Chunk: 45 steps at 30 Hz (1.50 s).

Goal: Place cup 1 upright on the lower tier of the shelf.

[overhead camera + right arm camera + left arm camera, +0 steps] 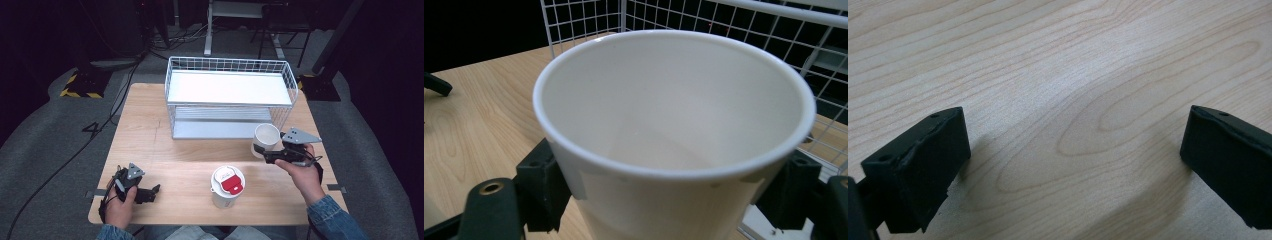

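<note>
Right gripper (263,150) is clasping a smooth white paper cup (265,139); left gripper (148,192) is lying slack, jaws spread wide.

Nearest the person, a white lidded cup (226,187) with a red tab is standing on the pale, grained wooden table (150,145), while the left gripper's matte black jaws are resting apart over bare wood. Further on, the open, tapered cup is sitting between the right gripper's blocky jaws, one pressing each side of its wall. Right behind it, the white wire-mesh basket rack (230,95) is standing, just beside the cup's rim.
</note>
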Available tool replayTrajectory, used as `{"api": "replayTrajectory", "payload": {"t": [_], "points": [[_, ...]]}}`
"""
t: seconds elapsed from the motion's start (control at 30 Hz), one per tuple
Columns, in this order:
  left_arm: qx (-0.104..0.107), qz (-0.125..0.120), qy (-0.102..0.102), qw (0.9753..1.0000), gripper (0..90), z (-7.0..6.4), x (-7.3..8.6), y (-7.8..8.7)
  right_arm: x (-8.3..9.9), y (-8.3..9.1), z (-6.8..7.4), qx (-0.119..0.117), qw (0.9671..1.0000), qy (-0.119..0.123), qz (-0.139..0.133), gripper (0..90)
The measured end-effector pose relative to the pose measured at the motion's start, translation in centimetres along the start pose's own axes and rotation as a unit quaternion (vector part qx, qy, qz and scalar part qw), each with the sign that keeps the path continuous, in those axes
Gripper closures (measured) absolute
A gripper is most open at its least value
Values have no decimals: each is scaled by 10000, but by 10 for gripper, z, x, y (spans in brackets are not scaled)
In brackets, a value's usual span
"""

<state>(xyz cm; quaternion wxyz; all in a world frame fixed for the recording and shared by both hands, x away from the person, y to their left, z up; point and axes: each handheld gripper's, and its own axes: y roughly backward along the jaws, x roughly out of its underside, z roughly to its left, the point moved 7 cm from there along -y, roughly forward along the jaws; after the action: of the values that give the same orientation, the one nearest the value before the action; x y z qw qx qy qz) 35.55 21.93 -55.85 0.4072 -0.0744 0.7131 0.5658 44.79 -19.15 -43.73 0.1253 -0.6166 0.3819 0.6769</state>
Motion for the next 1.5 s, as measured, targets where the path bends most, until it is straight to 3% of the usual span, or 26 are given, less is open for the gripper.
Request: {"api": "replayTrajectory", "payload": {"t": [0.37, 1.13, 1.5], "points": [[3, 1, 4, 10000, 2, 0, 0, 0, -8, -26, 0, 21, 9999, 115, 35, 220], [10, 4, -19, 10000, 1, 0, -1, 0, -13, -81, -18, 321, 9995, -48, 65, 219], [9, 5, -23, 10000, 1, 0, -1, 0, -12, -102, -19, 429, 9990, -106, -7, 220]]}}
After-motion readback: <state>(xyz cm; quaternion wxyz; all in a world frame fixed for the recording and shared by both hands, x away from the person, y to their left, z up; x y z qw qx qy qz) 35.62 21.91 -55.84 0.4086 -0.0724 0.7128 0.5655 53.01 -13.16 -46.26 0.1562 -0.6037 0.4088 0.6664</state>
